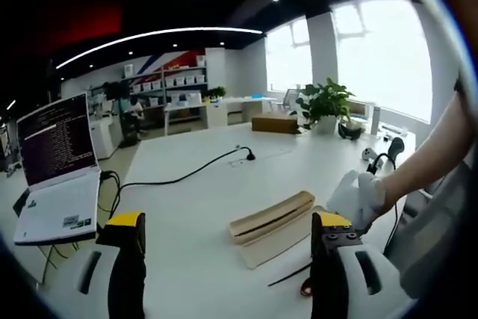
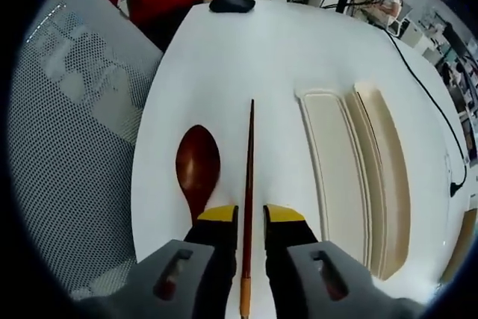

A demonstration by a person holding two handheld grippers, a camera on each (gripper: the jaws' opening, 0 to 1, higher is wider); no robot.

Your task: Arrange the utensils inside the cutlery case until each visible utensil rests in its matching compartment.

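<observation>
1. Your right gripper (image 2: 250,218): jaws narrowly parted, one on each side of a dark chopstick (image 2: 249,162) that runs lengthwise between them; whether they pinch it, you cannot tell
2. Dark red spoon (image 2: 198,162): lies bowl-up on the white table (image 2: 284,50), just left of the chopstick in the right gripper view
3. Cutlery case (image 2: 328,169): cream tray lying open on the table to the right of the chopstick, its tan lid (image 2: 388,177) alongside
4. Your left gripper (image 1: 228,229): jaws spread wide, nothing between them, above the table with the case (image 1: 272,222) ahead
5. Laptop (image 1: 56,162): open, at the table's left edge in the left gripper view
6. Potted plant (image 1: 326,102): far end of the table
</observation>
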